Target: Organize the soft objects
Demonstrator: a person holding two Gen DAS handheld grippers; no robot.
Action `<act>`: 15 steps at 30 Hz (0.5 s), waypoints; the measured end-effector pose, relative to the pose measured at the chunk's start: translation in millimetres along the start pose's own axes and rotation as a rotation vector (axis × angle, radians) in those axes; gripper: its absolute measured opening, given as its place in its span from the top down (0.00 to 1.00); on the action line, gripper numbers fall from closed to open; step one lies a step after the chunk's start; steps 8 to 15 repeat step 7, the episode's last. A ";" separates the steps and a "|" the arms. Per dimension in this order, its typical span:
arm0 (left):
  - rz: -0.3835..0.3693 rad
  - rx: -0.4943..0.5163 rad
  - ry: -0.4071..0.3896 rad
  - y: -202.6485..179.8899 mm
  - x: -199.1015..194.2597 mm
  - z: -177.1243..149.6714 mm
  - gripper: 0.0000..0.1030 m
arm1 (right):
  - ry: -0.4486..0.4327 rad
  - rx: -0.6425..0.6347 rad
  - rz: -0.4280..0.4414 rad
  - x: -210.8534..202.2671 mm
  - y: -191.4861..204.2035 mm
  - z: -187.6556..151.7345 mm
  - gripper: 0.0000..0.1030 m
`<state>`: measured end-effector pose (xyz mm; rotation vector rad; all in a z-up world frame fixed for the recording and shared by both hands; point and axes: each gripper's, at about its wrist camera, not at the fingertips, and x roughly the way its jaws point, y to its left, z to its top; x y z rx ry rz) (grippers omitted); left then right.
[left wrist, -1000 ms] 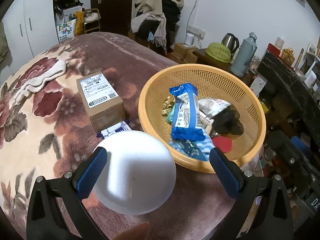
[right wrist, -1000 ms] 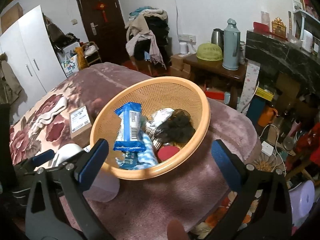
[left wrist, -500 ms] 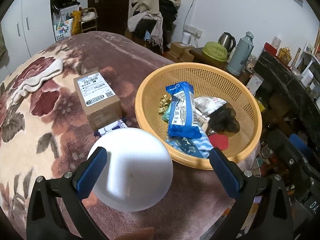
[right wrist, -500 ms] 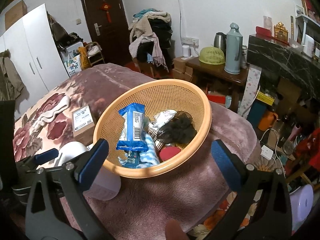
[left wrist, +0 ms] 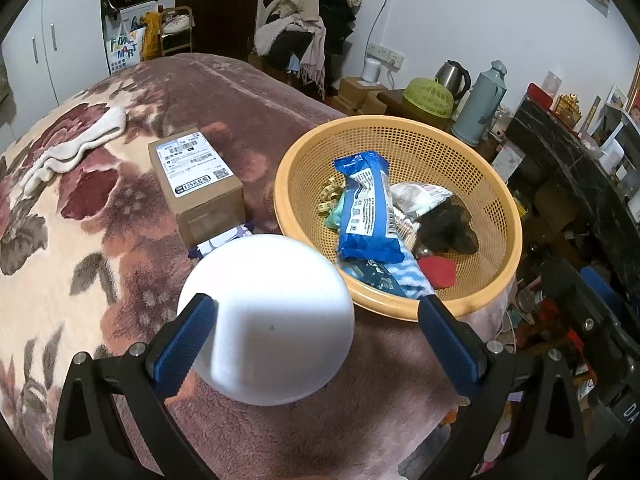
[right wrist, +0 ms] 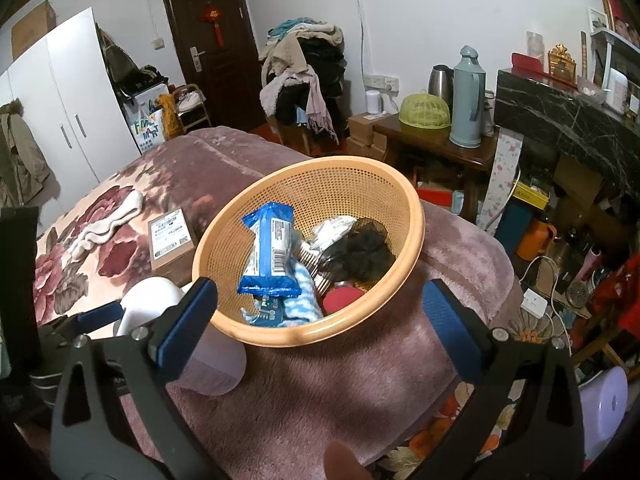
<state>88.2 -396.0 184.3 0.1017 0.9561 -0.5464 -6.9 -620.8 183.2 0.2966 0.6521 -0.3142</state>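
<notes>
Left hand-held gripper (left wrist: 316,316): jaws spread wide, nothing gripped, blue pads tilted forward.
Right hand-held gripper (right wrist: 320,300): jaws spread wide, nothing gripped.
Fingertip (right wrist: 340,460): seen at lower edge.

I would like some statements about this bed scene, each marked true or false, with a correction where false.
1. The blue snack packet lies inside the round orange plastic basket. True.
2. The brown cardboard box with a white label sits in the basket. False: it stands on the floral blanket, beside the basket.
3. The left gripper is open. True.
4. The right gripper clamps the packet. False: it is open and holds nothing.
5. The cream towel lies on the blanket. True.
</notes>
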 end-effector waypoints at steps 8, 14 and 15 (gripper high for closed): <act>0.015 0.009 -0.045 5.4 -18.0 -6.2 0.02 | 0.002 -0.004 0.007 -7.1 11.6 -9.2 0.00; 0.015 0.009 -0.045 5.4 -18.0 -6.2 0.02 | 0.002 -0.004 0.007 -7.1 11.6 -9.2 0.00; 0.015 0.009 -0.045 5.4 -18.0 -6.2 0.02 | 0.002 -0.004 0.007 -7.1 11.6 -9.2 0.00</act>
